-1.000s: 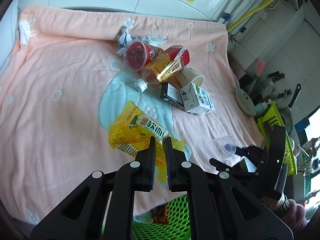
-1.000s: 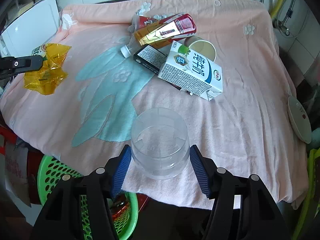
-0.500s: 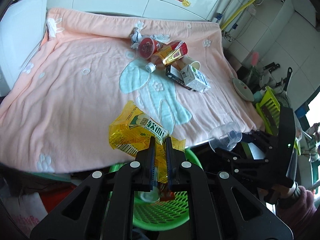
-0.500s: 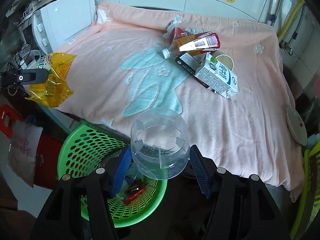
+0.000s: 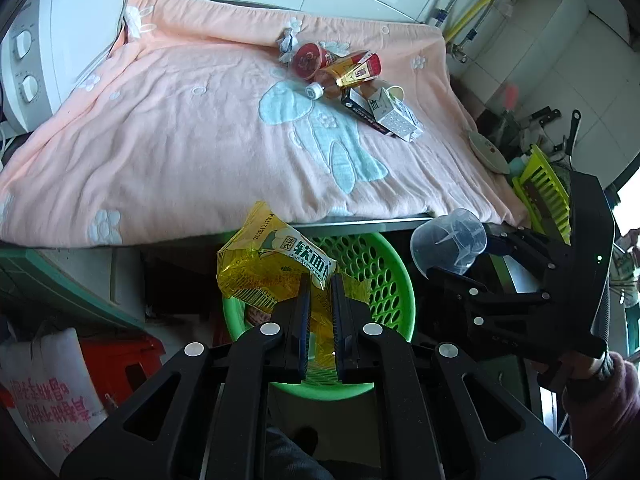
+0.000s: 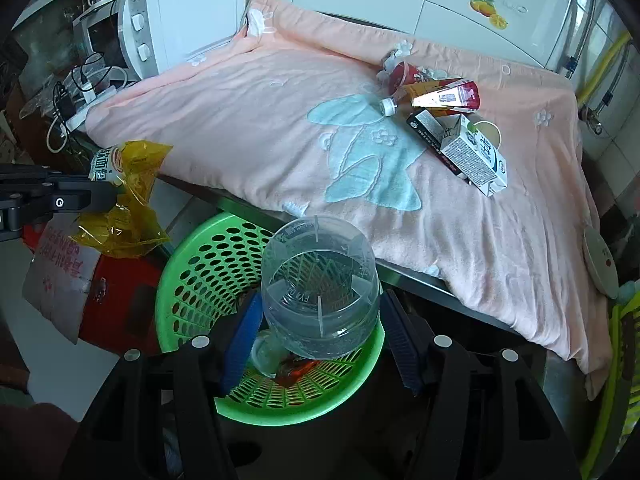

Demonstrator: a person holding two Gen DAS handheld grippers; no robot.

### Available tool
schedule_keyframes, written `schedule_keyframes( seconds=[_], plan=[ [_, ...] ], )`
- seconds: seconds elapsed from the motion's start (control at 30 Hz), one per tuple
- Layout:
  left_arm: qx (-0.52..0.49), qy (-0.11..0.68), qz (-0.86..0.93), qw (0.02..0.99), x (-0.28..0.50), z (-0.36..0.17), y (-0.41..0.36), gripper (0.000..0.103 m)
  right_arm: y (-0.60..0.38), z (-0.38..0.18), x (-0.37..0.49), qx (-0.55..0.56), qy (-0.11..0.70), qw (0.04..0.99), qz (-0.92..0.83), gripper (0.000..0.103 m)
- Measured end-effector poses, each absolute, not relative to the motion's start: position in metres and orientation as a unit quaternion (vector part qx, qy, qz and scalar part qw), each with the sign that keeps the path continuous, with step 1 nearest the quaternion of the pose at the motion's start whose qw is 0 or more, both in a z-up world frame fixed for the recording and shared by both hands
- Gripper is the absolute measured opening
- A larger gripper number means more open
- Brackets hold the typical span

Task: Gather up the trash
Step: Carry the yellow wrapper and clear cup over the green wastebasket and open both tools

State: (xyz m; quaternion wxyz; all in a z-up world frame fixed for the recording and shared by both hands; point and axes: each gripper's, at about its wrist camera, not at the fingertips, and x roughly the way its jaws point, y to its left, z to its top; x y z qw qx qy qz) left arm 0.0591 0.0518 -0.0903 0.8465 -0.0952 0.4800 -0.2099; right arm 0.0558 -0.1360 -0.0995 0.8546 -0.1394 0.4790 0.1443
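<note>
My left gripper (image 5: 318, 280) has its jaws squeezed together on a yellow wrapper (image 5: 272, 264). The wrapper hangs in the air over the green basket (image 5: 372, 264). My right gripper (image 6: 320, 312) has its jaws clamped on a clear plastic cup (image 6: 320, 280), and the cup is over the basket too. The basket sits low, just past the front edge of the tabletop (image 5: 360, 222). Down in the basket I see a small clear thing and something red and orange (image 6: 296, 368). A pink blanket (image 5: 180, 132) covers the tabletop. More trash lies in a heap far back on it: a milk carton (image 6: 476, 156), a bottle (image 6: 436, 98) and a red cup (image 5: 308, 56). Most of the blanket is bare. A white oven (image 6: 180, 20) stands at its left end.
</note>
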Motion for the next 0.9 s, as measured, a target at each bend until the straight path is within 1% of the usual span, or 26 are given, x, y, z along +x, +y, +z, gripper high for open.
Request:
schedule_keyframes(
  seconds=[0.13,0.3,0.47,0.67,0.8,0.9],
  plan=[
    [-0.093,0.481,-0.207,0.847,0.051,-0.093,0.052,0.008,-0.129,-0.105,0.054,-0.143,0.483,0.851,0.151,0.059],
    [-0.089,0.481,-0.203,0.848,0.045,-0.093,0.053,0.008,-0.126,-0.103,0.051,-0.145,0.476,0.854,0.151,0.065],
    [-0.084,0.481,-0.205,0.848,0.044,-0.093,0.053,0.008,-0.13,-0.093,0.049,-0.143,0.466,0.861,0.144,0.067],
    [-0.073,0.49,-0.215,0.842,0.045,-0.098,0.041,0.009,-0.143,-0.085,0.042,-0.135,0.459,0.868,0.13,0.071],
    [-0.064,0.5,-0.22,0.835,0.047,-0.105,0.029,0.009,-0.155,-0.084,0.036,-0.13,0.46,0.871,0.116,0.076],
    [-0.058,0.505,-0.224,0.831,0.048,-0.109,0.022,0.009,-0.162,-0.084,0.033,-0.126,0.461,0.872,0.107,0.076]
  ],
)
